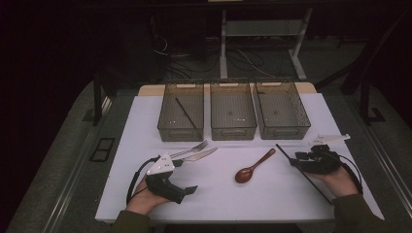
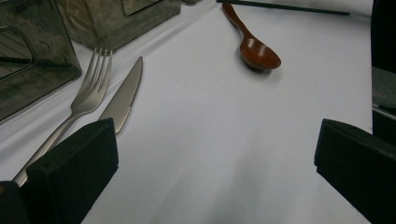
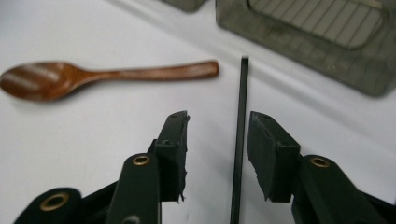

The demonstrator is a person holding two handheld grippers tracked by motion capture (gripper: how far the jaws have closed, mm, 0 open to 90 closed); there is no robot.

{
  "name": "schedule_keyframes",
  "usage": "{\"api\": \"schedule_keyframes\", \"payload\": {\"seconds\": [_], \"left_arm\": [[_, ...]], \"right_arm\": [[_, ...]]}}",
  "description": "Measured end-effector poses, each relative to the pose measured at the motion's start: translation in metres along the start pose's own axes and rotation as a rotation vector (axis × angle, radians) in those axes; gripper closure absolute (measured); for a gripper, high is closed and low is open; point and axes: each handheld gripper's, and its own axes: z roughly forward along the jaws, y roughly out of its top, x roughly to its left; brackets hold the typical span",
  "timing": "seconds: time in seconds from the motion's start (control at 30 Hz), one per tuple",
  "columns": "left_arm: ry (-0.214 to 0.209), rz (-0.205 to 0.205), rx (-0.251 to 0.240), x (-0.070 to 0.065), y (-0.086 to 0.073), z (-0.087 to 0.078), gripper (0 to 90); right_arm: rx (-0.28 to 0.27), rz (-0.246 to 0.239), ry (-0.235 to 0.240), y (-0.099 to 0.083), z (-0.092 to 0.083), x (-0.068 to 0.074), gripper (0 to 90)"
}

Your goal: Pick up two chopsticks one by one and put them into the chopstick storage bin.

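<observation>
Chopstick [image 3: 239, 140], thin, black and straight, lies between the spread right gripper [image 3: 217, 156].

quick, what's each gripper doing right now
Left gripper: open, holding nothing.
Right gripper: open, jaws either side of the black chopstick, not clamped.

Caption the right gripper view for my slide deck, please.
Open right gripper straddling a black chopstick, wooden spoon lying beyond on the white table.
</observation>
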Motion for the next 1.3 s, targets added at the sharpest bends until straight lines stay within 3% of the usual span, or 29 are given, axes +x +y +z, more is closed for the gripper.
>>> {"api": "schedule_keyframes", "payload": {"seconds": [0.23,0.57,1.0,1.3], "left_arm": [[0.007,0.006,0.007,0.0,0.0,0.0,0.0],[0.005,0.011,0.016,-0.001,-0.001,0.001,0.0],[0.005,0.012,0.014,-0.002,-0.001,0.001,0.0],[0.001,0.007,0.002,0.0,-0.001,-0.001,0.0]], "right_arm": [[0.029,0.005,-0.011,-0.022,-0.011,0.002,66.7],[0.057,0.002,-0.062,-0.042,-0.019,0.001,78.6],[0.104,-0.008,-0.089,-0.046,-0.013,0.001,85.2],[0.098,0.021,-0.069,-0.046,-0.014,-0.003,86.3]]}}
